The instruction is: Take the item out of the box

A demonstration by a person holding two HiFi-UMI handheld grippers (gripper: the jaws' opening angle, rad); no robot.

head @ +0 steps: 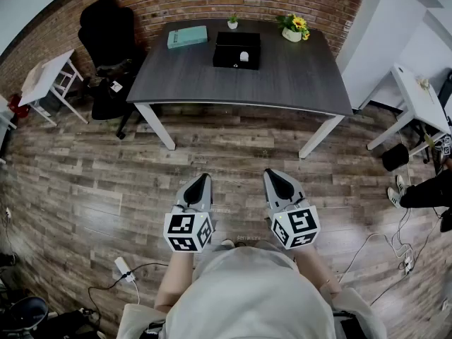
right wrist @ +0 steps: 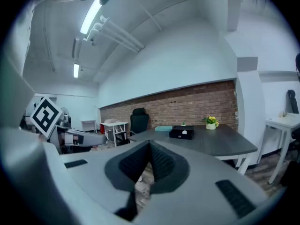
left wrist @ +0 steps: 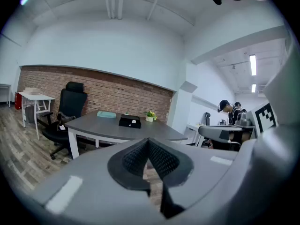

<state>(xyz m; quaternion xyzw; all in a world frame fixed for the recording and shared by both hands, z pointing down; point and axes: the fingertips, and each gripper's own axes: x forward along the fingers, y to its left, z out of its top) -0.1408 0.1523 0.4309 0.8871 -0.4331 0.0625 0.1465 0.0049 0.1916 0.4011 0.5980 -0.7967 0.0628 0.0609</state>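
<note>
A black box point(head: 237, 50) with a small white patch on its front lies at the far middle of the grey table point(head: 282, 83). The same box point(left wrist: 130, 122) point(right wrist: 182, 133) shows far off in both gripper views. My left gripper point(head: 203, 181) and right gripper point(head: 274, 175) are held side by side above the wooden floor, well short of the table. Both are shut with nothing between the jaws. The box's inside is hidden from here.
A teal case point(head: 187, 37), a tiny potted plant point(head: 232, 22) and a yellow flower pot point(head: 293, 27) share the table. A black office chair point(head: 106, 41) stands at its left, a white side table point(head: 49, 76) further left, a white desk point(head: 420, 101) at right. Cables point(head: 395, 246) lie on the floor.
</note>
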